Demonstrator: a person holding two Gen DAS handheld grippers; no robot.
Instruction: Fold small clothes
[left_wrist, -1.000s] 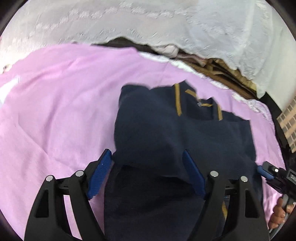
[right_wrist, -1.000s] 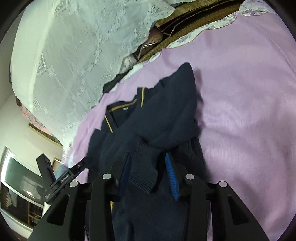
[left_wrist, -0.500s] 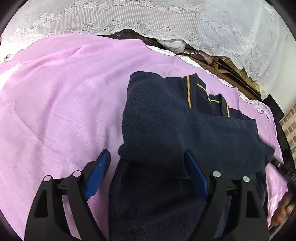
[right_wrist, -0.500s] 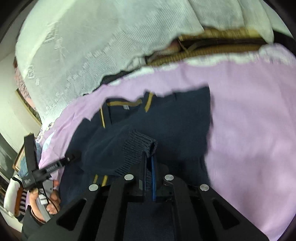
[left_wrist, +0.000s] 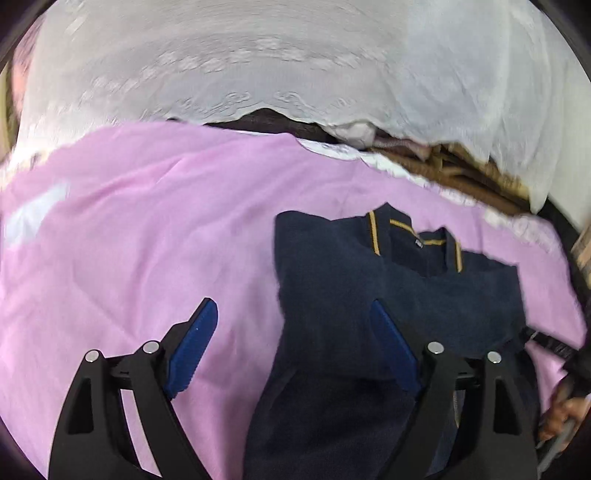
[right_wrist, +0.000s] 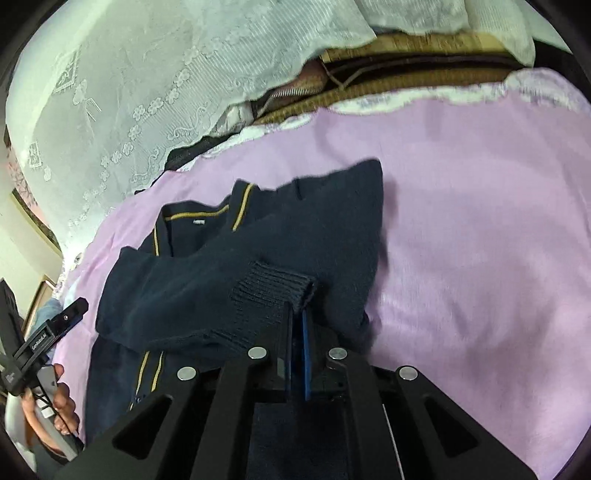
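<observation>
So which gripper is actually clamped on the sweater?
The right gripper: its jaws are shut on the ribbed cuff. The left gripper stands wide open, pads clear of the sweater.

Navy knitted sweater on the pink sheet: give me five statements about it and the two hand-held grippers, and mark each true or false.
1. The navy knitted sweater with mustard-yellow collar stripes lies on a pink bed sheet. True.
2. The right hand-held gripper stands wide open above the sweater. False: it is shut on the ribbed sleeve cuff.
3. The left hand-held gripper is open, with nothing pinched between its blue pads. True.
4. The ribbed sleeve cuff hangs off the sheet's edge. False: it lies folded across the sweater's body.
5. A white lace cloth hangs beyond the far edge of the sheet. True.
</observation>
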